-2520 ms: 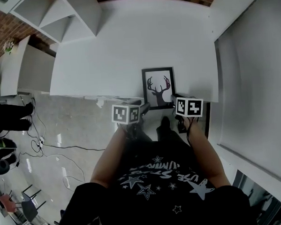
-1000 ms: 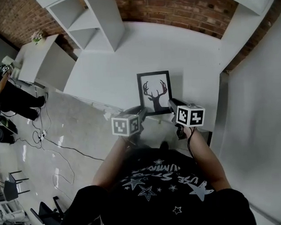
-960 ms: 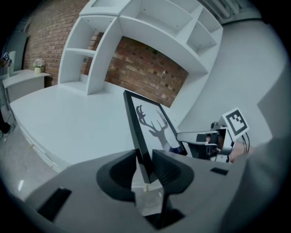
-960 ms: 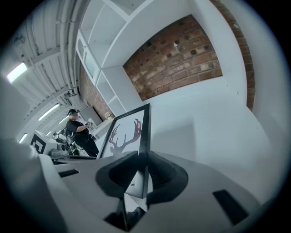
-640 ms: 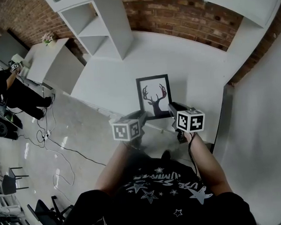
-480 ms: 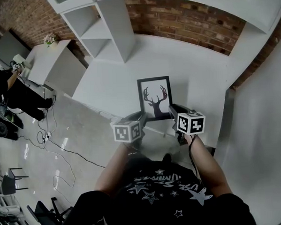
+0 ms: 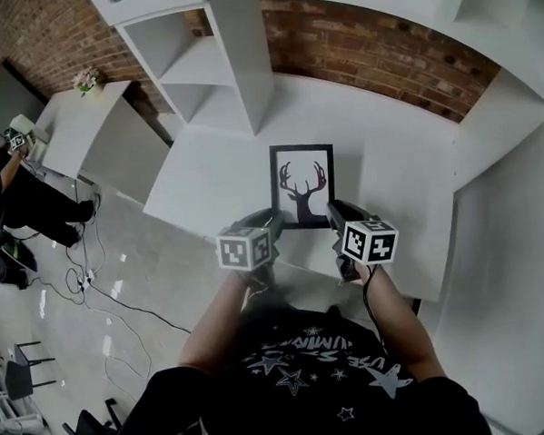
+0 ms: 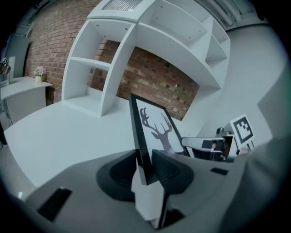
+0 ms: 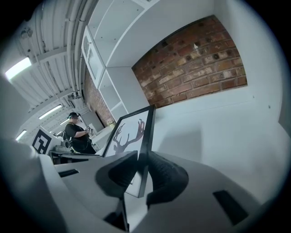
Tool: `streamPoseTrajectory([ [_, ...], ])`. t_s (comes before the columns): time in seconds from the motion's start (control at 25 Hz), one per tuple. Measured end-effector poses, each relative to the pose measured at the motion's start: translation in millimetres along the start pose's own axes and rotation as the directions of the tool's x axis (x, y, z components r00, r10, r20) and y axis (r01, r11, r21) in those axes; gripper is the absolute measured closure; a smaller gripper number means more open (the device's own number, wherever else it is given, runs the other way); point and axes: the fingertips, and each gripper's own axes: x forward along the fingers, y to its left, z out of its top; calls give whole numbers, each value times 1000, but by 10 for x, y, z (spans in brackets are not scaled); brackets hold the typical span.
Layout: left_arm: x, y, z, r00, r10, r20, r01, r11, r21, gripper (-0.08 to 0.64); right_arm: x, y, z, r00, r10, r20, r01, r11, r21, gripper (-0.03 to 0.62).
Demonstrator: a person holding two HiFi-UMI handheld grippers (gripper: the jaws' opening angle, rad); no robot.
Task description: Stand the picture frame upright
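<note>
Picture frame (image 7: pixel 303 187) was gripped by both lower corners: left gripper (image 7: pixel 272 223) clamped on its left edge, right gripper (image 7: pixel 334 212) pinched on its right edge. It sat tipped up over the white table (image 7: pixel 388 179), toward the near side. Halfway there, I'd judge; not yet standing alone, with setting down and letting go left.
</note>
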Motion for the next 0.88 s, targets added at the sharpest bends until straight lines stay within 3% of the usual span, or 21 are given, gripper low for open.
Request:
streamPoseTrajectory([
  [0.2,126,464,381,1000,-31,3,31,999,22,442,461,132,205,999,-34,18,33,999,37,511],
  [0.88,118,1663,1110,992,-65,109,56,995,87,443,1496,812,829,980,-31,197,45,997,-65,511],
])
